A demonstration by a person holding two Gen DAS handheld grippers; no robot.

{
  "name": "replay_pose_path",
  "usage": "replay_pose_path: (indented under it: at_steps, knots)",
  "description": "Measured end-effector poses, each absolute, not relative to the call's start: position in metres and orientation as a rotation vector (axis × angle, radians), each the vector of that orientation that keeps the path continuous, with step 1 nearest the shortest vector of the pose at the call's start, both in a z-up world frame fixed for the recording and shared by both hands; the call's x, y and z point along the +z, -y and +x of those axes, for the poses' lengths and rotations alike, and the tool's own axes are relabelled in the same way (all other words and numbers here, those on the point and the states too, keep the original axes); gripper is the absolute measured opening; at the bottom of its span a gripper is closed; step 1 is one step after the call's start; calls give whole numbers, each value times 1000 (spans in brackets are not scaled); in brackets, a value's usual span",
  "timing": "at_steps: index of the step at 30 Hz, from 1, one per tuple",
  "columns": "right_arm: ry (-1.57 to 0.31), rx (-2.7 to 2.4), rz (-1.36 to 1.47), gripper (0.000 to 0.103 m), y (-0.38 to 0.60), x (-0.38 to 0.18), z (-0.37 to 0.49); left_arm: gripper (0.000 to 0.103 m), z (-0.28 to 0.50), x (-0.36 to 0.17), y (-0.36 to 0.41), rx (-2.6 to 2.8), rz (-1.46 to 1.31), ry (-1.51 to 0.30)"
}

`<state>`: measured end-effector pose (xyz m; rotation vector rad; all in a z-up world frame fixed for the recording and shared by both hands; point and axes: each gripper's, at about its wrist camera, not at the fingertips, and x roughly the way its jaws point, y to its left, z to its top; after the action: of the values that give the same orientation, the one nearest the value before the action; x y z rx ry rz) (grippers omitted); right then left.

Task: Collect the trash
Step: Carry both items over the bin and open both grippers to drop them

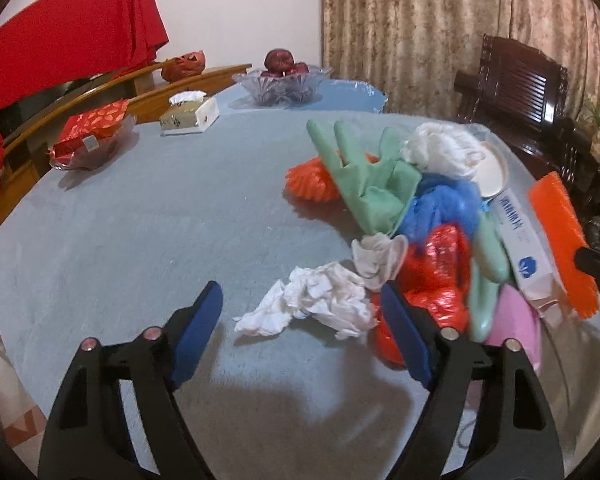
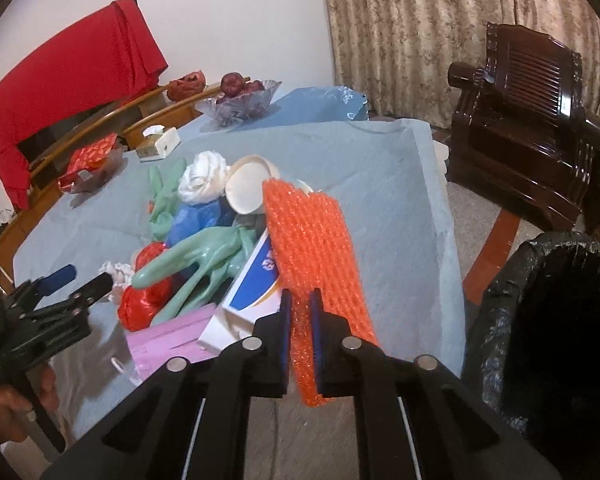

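Observation:
A crumpled white tissue (image 1: pixel 320 304) lies on the blue-grey tablecloth (image 1: pixel 160 220), between the blue fingers of my left gripper (image 1: pixel 300 296). That gripper is open and its pads do not touch the tissue. My right gripper (image 2: pixel 300 300) is shut on an orange foam net sheet (image 2: pixel 308 232), held above the table edge. The pile beside it holds green rubber gloves (image 2: pixel 196 264), a red bag (image 2: pixel 148 296), a blue bag (image 1: pixel 440 204), a white wad (image 2: pixel 204 180), a white-and-blue box (image 2: pixel 256 280) and a pink piece (image 2: pixel 168 340). The left gripper (image 2: pixel 80 280) shows at the left of the right wrist view.
A bin with a black liner (image 2: pixel 540 320) stands on the floor right of the table. At the far side sit a tissue box (image 1: pixel 190 114), a glass fruit bowl (image 1: pixel 284 84) and a dish of red packets (image 1: pixel 92 136). A dark wooden armchair (image 2: pixel 528 128) stands beyond.

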<state>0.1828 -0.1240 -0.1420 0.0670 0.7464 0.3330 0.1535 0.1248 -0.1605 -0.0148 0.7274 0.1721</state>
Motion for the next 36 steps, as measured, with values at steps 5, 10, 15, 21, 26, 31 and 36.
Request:
replay_pose_path:
  at_steps: [5,10,15,21,26,31,36]
  knots:
    - [-761,343,55,9,117,-145,182,63,162,-178,-137,162,-45,-795]
    - [-764,343,45,9,113,-144,179,23,160,-181,-141,63,-101,-792]
    - [-743,339,48,9,114,-137,172,7,152,-173,-133,15,-105,-762]
    - [-701,328,73,9,125,-122,159,6,137,-138,-120,-12,-84,-675]
    - [-651,306,103,9,141,-102,145,6,125,-104,-95,-66,-59,-619]
    - [-599,254,116,9,168,-80,126,6,123,-83,-59,-153,-48,-596]
    - [-585,191,157,9,204,-73,108,6,124,-73,-8,-270,-33,-579]
